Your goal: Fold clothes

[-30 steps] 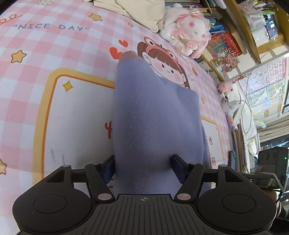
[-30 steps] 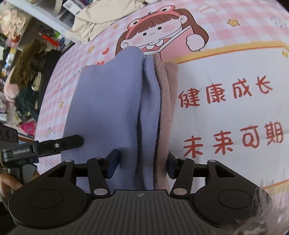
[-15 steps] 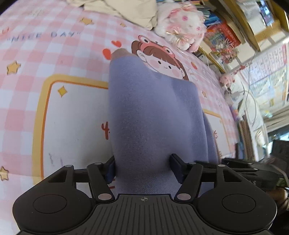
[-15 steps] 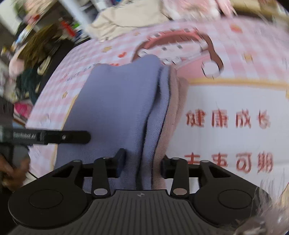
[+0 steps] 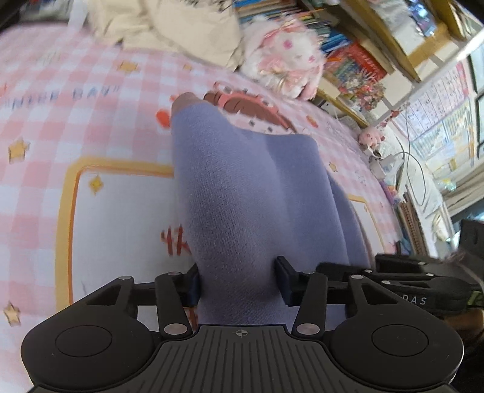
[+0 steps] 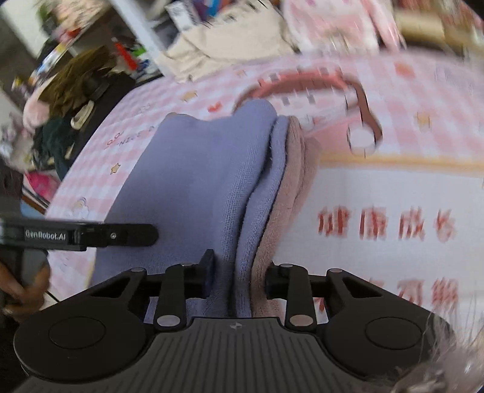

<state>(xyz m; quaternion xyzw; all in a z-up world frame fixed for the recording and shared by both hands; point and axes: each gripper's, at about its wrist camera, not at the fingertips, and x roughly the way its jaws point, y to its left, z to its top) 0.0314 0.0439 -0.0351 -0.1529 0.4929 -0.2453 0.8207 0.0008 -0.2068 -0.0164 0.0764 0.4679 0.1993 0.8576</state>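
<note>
A pink checked bedsheet (image 5: 90, 127) with yellow stars, a cartoon girl and red Chinese characters is seen spread over the bed. On it the folded purple garment (image 5: 260, 205) is lying, with a dusty pink layer (image 6: 290, 193) seen along its right edge. The near edge of the garment is gripped between the fingers of the left gripper (image 5: 237, 282), and the folded layers are pinched by the right gripper (image 6: 239, 279). At the far end of the bed a cream cloth (image 5: 187, 27) and a pink plush toy (image 5: 284, 57) are placed. Beyond them crowded bookshelves (image 5: 357, 54) are visible, blurred. A heap of dark clothes (image 6: 69, 99) is seen beside the bed.
</note>
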